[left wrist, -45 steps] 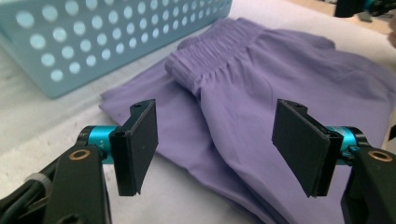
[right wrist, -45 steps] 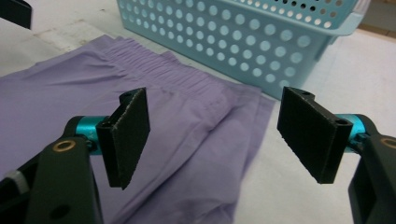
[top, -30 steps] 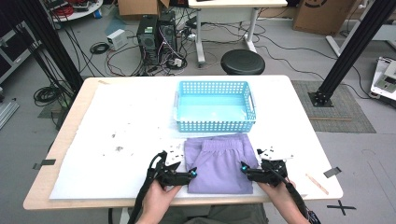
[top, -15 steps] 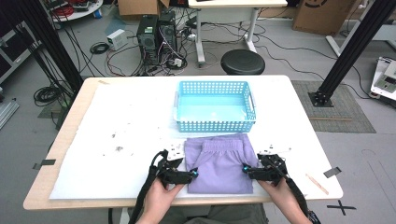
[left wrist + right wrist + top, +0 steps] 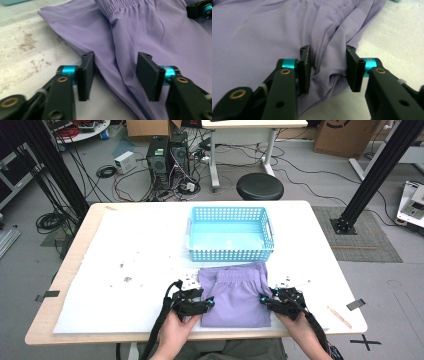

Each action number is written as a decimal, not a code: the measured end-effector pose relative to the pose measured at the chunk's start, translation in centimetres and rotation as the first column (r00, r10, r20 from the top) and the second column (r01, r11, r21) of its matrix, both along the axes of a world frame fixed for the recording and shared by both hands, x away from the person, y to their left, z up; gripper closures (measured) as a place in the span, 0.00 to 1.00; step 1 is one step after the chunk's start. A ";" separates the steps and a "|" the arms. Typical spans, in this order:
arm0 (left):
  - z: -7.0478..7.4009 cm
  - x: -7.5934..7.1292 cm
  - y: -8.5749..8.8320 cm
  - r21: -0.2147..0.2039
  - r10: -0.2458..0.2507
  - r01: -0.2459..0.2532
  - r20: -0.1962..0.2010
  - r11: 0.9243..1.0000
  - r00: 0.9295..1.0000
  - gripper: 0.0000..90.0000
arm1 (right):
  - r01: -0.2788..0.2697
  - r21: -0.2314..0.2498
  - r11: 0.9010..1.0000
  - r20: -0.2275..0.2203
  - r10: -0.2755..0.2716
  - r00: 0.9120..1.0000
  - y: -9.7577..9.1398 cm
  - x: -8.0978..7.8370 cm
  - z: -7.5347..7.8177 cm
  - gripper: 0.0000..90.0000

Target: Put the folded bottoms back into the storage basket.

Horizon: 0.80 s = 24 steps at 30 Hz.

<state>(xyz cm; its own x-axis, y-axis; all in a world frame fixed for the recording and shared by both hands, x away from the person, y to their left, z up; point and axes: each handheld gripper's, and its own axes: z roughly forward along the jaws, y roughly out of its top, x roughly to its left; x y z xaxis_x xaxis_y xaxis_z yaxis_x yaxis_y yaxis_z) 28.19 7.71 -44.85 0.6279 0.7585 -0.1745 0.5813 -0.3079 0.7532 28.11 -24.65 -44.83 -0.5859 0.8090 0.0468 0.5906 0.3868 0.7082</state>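
Purple shorts (image 5: 236,295) lie folded, each half-closed claw bunching a side edge between closing jaws.

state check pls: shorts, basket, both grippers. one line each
purple shorts: folded flat on the table, in front of the basket, side edges between the jaws
blue basket: upright, empty
left gripper: jaws just been closing, straddling a fold, gap still visible
right gripper: jaws just been closing, fabric bunched between them, pressing on it
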 end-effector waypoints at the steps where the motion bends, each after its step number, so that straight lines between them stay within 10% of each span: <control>1: 0.0 0.0 -0.1 -0.003 0.001 -0.001 0.001 1.000 1.000 0.61 | 0.000 0.001 1.000 -0.005 0.000 1.000 0.1 -0.1 0.0 0.71; 7: -0.1 0.0 -0.4 -0.004 0.011 -0.011 0.008 1.000 1.000 0.66 | -0.008 0.003 1.000 0.001 0.008 1.000 0.1 -0.1 0.0 0.74; 12: 0.2 -0.7 0.6 0.069 0.035 -0.037 0.031 0.997 0.999 0.48 | 0.014 0.009 1.000 -0.007 -0.013 1.000 -0.1 0.0 0.0 0.56; 24: 0.0 -0.2 -0.9 0.043 0.051 -0.052 0.024 0.998 0.998 0.52 | 0.016 0.005 1.000 -0.015 -0.016 1.000 0.2 0.0 0.0 0.56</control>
